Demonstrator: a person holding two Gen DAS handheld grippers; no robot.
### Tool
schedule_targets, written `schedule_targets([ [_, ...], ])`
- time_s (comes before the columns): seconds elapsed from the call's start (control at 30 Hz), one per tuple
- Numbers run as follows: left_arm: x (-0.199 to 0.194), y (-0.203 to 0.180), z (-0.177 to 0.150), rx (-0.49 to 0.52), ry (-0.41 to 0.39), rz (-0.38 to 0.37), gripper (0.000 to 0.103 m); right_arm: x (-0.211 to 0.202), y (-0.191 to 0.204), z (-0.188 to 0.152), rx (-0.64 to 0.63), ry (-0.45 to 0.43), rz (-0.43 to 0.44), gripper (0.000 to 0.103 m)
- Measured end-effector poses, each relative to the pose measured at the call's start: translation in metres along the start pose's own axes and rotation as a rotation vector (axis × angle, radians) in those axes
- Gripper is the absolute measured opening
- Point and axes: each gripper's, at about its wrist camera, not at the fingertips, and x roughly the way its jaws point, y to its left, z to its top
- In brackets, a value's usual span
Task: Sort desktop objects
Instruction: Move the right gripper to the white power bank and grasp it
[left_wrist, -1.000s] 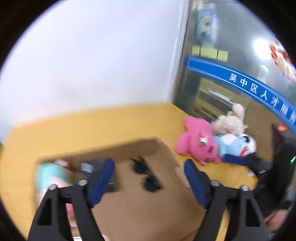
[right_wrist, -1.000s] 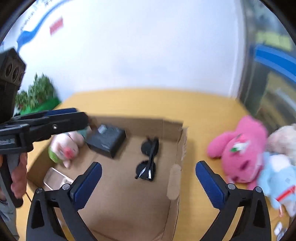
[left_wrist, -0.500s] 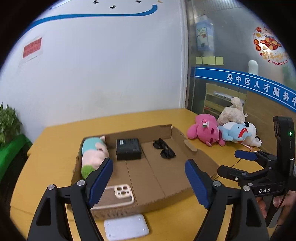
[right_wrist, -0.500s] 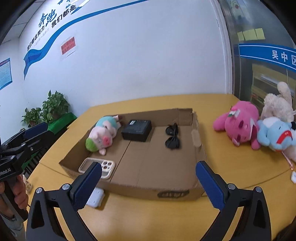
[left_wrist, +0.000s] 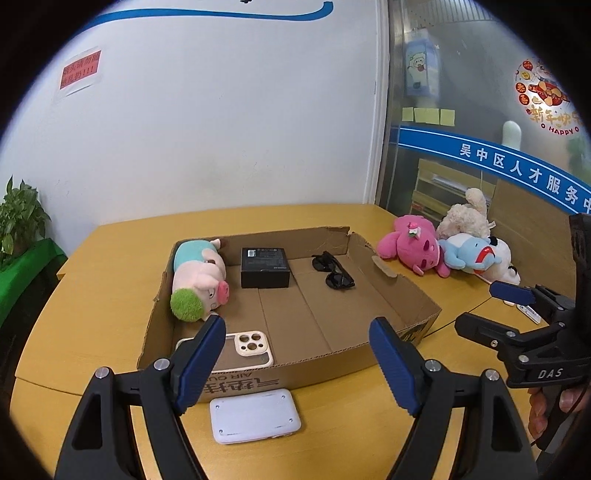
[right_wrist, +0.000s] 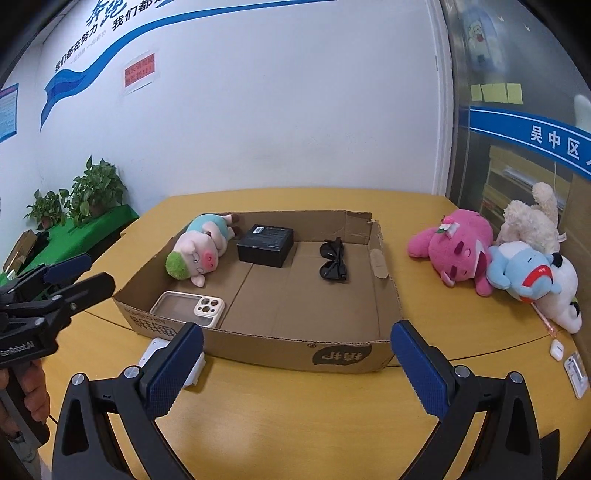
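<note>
cardboard box, pig plush inside (sunglasses too)

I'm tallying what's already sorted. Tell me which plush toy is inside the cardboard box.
The pink pig plush with the green head tuft lies inside the cardboard box. The pink plush, cream plush and blue plush lie outside it on the table.

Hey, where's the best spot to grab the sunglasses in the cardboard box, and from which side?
Probably from straight above, pinching the bridge between the two lenses. The sunglasses lie flat and folded on the floor of the cardboard box, apart from the black box, so there is room for fingers beside that narrow middle; the lenses are wide and slippery.
</note>
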Motion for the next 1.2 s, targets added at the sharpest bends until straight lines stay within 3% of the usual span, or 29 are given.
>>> schedule_targets([
  [0.1,0.003,0.011,-0.004,-0.037,0.004,-0.034,0.080,0.004,0.005,-0.002,0.002,0.004,0.037,0.103],
  [0.5,0.035,0.057,-0.037,-0.117,0.125,-0.023,0.080,0.053,0.040,-0.024,-0.068,0.107,0.145,0.103],
  [0.8,0.086,0.104,-0.085,-0.214,0.298,-0.029,0.079,0.117,0.093,-0.069,-0.220,0.285,0.302,0.103],
  [0.87,0.098,0.112,-0.095,-0.250,0.343,-0.053,0.079,0.133,0.106,-0.077,-0.251,0.323,0.312,0.100],
  [0.93,0.109,0.116,-0.105,-0.279,0.379,-0.076,0.079,0.150,0.114,-0.083,-0.265,0.365,0.330,0.091],
  [1.1,0.121,0.123,-0.114,-0.339,0.398,-0.125,0.063,0.181,0.129,-0.095,-0.309,0.435,0.353,0.090],
  [1.2,0.125,0.120,-0.114,-0.344,0.415,-0.170,0.052,0.185,0.138,-0.098,-0.355,0.413,0.345,0.085],
])
